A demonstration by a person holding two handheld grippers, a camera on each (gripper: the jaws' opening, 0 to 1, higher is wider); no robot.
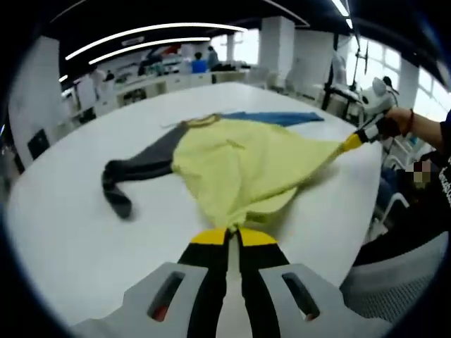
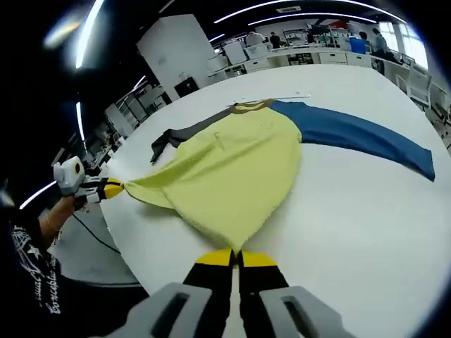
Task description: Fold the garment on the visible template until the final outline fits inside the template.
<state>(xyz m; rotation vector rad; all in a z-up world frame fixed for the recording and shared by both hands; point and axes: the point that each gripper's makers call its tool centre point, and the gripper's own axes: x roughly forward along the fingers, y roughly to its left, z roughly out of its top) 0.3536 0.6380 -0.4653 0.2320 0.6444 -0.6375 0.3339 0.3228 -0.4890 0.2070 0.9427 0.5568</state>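
Our left tool is clamped on one bottom corner of the shirt, its yellow-tipped jaws pressed together over the hem, and our right tool pinches the other bottom corner the same way; each one also shows at the far side of the other's view, with the cloth drawn out to a point where it grips. Between them the yellow body of the shirt is stretched taut and seems lifted a little off the white desk. Further out, the grey sleeve trails away on one side with its cuff bent back, and the blue sleeve lies flat and straight on the other, the collar at the far end. We cannot make out a template outline on the desk. We judge the folding barely begun: the hem is gripped, but both sleeves are spread wide and no fold is set.
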